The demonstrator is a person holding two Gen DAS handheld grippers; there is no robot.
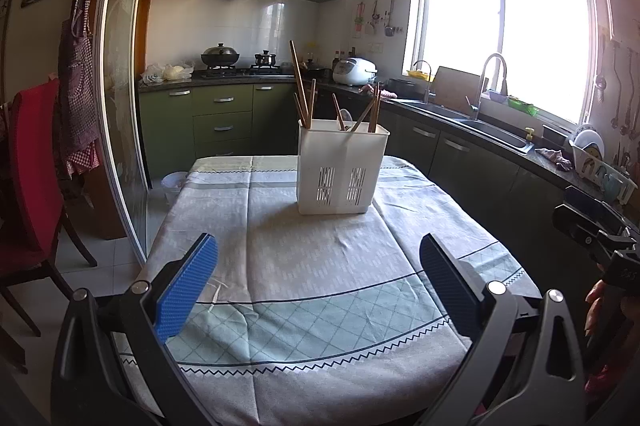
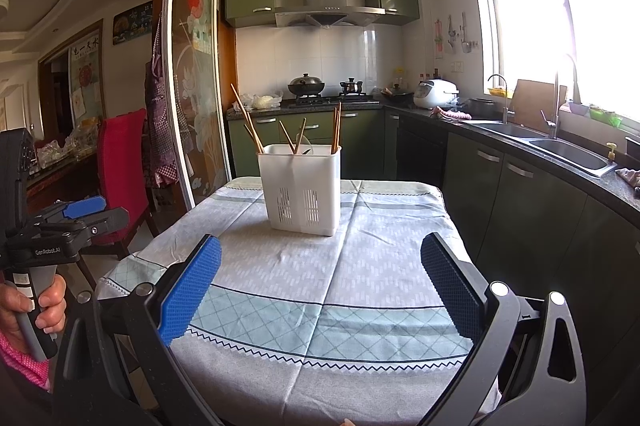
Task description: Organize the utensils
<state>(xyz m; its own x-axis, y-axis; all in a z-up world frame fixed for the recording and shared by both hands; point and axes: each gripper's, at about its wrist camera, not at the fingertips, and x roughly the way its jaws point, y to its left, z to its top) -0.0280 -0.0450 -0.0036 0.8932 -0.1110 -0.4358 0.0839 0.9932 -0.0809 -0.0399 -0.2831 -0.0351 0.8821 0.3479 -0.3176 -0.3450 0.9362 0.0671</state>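
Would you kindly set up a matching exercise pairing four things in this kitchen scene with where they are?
Things:
1. white utensil holder
2. chopsticks
3. covered wok
4. red chair

Places:
A. on the stove at the back
B. on the tablecloth, beyond both open claws
C. on the floor left of the table
D. standing in the holder

Pairs: 1-B, 2-D, 3-A, 4-C

The left claw and right claw hold nothing.

"GenRobot.AI" on left hand-held gripper [image 2: 86,212]; wall poster [image 2: 85,66] characters unclear
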